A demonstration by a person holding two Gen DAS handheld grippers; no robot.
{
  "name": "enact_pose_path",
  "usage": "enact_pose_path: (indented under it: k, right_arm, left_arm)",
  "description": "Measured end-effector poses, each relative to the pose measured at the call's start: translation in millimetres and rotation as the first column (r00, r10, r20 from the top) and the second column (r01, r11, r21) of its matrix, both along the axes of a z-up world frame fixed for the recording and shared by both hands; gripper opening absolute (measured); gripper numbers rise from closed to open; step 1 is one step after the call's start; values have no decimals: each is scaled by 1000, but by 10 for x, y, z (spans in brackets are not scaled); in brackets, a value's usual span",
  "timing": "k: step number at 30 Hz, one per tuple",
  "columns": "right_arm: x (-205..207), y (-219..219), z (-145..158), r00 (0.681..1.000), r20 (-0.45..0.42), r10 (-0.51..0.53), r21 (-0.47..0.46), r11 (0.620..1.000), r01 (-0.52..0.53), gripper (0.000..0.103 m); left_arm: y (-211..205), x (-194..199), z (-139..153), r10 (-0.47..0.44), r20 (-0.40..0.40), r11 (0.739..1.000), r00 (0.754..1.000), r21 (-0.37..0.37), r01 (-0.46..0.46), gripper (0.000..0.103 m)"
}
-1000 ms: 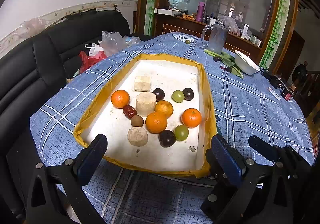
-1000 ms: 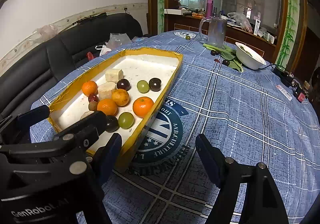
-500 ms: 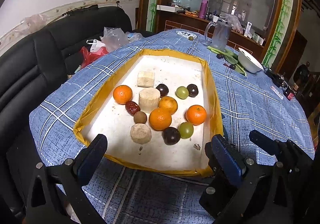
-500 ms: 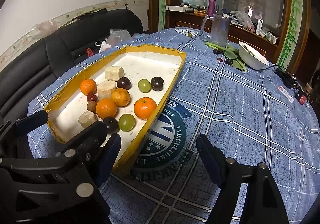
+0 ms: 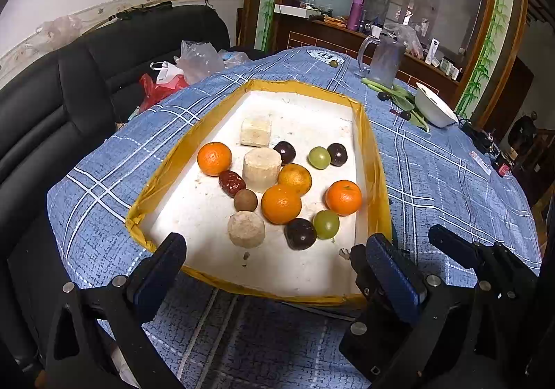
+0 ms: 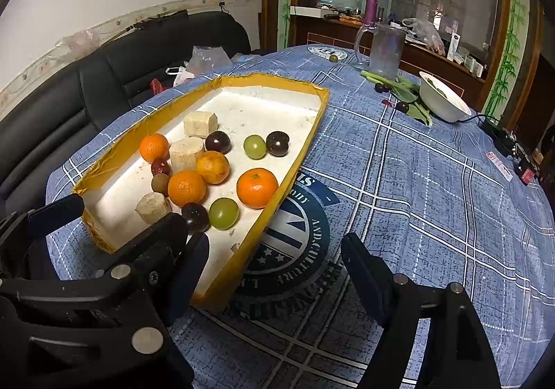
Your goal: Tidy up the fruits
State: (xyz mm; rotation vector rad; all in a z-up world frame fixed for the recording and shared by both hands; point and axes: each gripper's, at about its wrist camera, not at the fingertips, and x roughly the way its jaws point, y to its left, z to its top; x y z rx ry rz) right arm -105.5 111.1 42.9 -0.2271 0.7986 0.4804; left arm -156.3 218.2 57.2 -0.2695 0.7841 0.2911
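Both tools stand at the near table edge with jaws wide apart and nothing held: left gripper (image 5: 274, 271) before the tray (image 5: 376, 181), right gripper (image 6: 277, 267) over the tablecloth (image 6: 399, 181) beside it. Beyond, oranges (image 5: 281, 203), green grapes (image 5: 326, 224), dark fruits (image 5: 300, 233) and pale chunks (image 5: 246, 228) lie intermixed, not grouped; sorting by kind appears outstanding
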Motion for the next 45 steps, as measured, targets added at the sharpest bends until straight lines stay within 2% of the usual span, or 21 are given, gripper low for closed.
enact_pose_path:
  k: [45]
  right_arm:
    - [10,17,-8,1000,4,9,-25,1000,-9,84]
  left_arm:
    - [53,-28,-27,31,-21,999,999,-25,-31,103]
